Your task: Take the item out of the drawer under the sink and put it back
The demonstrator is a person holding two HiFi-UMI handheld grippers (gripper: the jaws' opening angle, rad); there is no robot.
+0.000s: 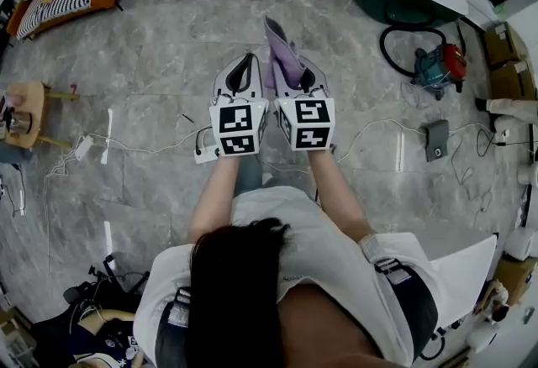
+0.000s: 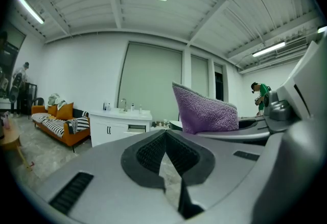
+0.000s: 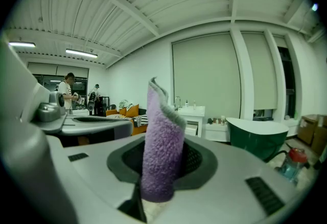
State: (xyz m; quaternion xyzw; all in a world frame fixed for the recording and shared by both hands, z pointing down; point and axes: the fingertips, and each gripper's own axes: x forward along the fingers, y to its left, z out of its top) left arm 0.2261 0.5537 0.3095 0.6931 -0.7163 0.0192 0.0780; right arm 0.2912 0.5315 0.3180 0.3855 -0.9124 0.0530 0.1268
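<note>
right hand-held gripper (image 3: 162, 162): clamped on purple towel (image 3: 163, 126) | left hand-held gripper (image 2: 165, 141): closed, empty | risk: towel (floppy, thin pinch) may slip out before reaching sink cabinet (image 2: 120, 125)

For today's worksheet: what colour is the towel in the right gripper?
Purple towel; clearest in right gripper view.

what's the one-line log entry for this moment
right gripper: shut on purple towel | left gripper: shut, empty | sink cabinet: ahead
</note>
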